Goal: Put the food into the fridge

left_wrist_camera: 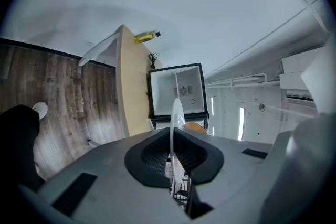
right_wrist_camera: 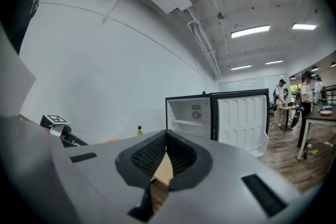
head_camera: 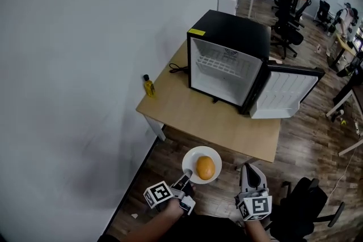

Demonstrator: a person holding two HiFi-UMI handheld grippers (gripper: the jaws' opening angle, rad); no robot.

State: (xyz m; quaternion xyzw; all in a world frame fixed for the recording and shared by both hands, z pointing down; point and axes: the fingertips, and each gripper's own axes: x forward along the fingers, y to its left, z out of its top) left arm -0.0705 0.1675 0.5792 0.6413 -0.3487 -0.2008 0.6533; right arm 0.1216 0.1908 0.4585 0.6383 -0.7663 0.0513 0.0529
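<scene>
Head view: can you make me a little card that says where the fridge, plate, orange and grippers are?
fridge: on the table, door open
plate: white, rim pinched by left gripper
orange: sitting on the plate
right gripper: fingers shut, holding nothing
bottle: yellow, at the table's wall side

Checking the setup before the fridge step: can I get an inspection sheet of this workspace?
Surface: wooden table against the wall.
Job's things: fridge on table, door swung open; orange on plate, held short of the table.
Clutter: yellow bottle at the table's left end.
Grippers: left gripper shut on the plate's rim; right gripper shut, empty.
Cables: black cable left of the fridge.
Surroundings: white wall, wood floor, office chairs beyond.
</scene>
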